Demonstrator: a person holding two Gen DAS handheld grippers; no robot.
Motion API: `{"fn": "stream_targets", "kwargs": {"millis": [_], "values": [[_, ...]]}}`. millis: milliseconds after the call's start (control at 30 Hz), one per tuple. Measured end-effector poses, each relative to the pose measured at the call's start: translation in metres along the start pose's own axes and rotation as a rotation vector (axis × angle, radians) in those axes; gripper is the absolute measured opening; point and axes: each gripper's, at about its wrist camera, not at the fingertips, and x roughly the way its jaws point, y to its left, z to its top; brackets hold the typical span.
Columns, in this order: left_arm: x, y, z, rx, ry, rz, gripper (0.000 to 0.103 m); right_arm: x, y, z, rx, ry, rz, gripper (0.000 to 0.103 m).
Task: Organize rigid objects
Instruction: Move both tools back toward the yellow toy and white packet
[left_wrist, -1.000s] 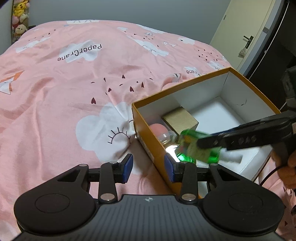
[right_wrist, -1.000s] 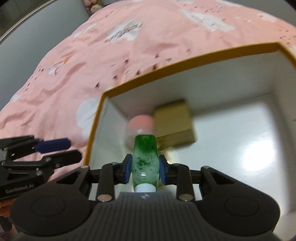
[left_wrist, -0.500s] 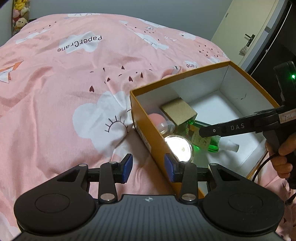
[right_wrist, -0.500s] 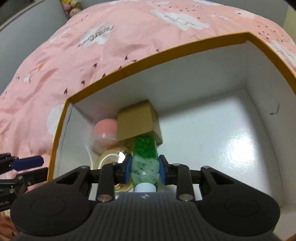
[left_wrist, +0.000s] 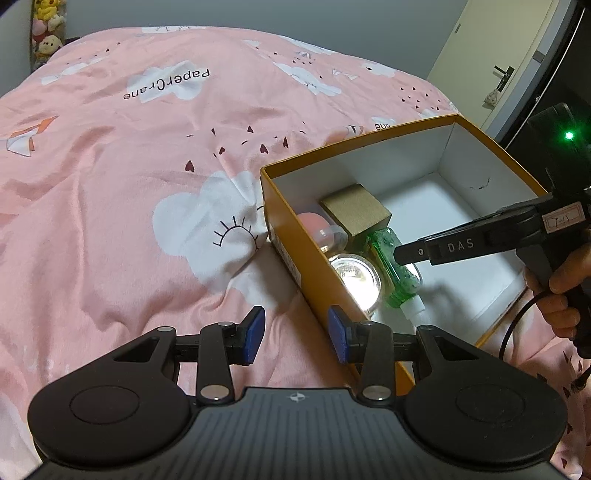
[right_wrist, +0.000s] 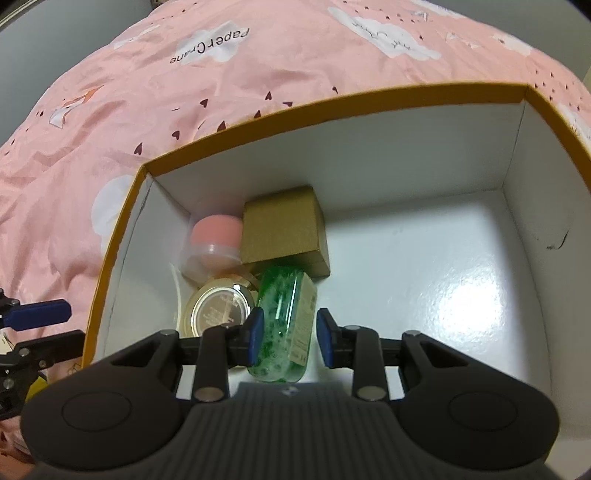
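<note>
Right wrist view: green translucent plastic bottle (right_wrist: 286, 325), carried above box a second ago, now laid on white floor of orange-rimmed cardboard box (right_wrist: 332, 99), near left end wall, against gold cardboard cube (right_wrist: 282, 230) and gold-lidded round tin (right_wrist: 219, 308). Right gripper (right_wrist: 288, 336) jaws slackened, gap seen at right pad: release under way, placement judged done. Left gripper (left_wrist: 295, 334) held spread, empty, outside box over pink bedspread (left_wrist: 147, 166).

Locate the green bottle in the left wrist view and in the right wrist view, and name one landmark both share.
Left wrist: green bottle lies right of centre on the box floor, beside the right gripper.
Right wrist: green bottle sits bottom centre, between the blue pads.
Shared landmark: the brown cardboard cube, just beyond the bottle's far end in both.
</note>
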Motion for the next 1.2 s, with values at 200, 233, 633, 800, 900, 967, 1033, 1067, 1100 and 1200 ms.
{"fn": "stream_targets", "kwargs": {"millis": [200, 233, 633, 800, 900, 967, 1033, 1067, 1100, 1200], "values": [[-0.014, 0.002, -0.004, -0.015, -0.025, 0.014, 0.046, -0.020, 0.010, -0.004, -0.008, -0.075, 0.019, 0.048], [-0.017, 0.001, -0.004, -0.017, -0.031, 0.017, 0.046, -0.025, 0.013, -0.005, -0.017, -0.095, 0.021, 0.049], [-0.064, 0.019, -0.015, -0.050, -0.102, 0.073, 0.047, -0.089, 0.093, -0.029, -0.238, -0.361, 0.090, 0.065], [-0.079, 0.033, -0.030, -0.068, -0.104, 0.088, 0.047, -0.088, 0.128, -0.041, -0.312, -0.398, 0.119, 0.066], [-0.087, 0.042, -0.039, -0.078, -0.099, 0.092, 0.049, -0.085, 0.142, -0.047, -0.313, -0.400, 0.152, 0.066], [-0.092, 0.050, -0.046, -0.091, -0.088, 0.093, 0.049, -0.085, 0.150, -0.053, -0.317, -0.404, 0.173, 0.066], [-0.097, 0.056, -0.054, -0.110, -0.072, 0.097, 0.049, -0.085, 0.159, -0.058, -0.329, -0.405, 0.194, 0.066], [-0.099, 0.060, -0.058, -0.123, -0.063, 0.099, 0.049, -0.085, 0.164, -0.061, -0.333, -0.399, 0.209, 0.066], [-0.101, 0.064, -0.062, -0.141, -0.050, 0.104, 0.049, -0.084, 0.168, -0.065, -0.337, -0.391, 0.225, 0.066], [-0.106, 0.077, -0.075, -0.191, -0.020, 0.101, 0.049, -0.078, 0.179, -0.076, -0.360, -0.351, 0.270, 0.066]]}}
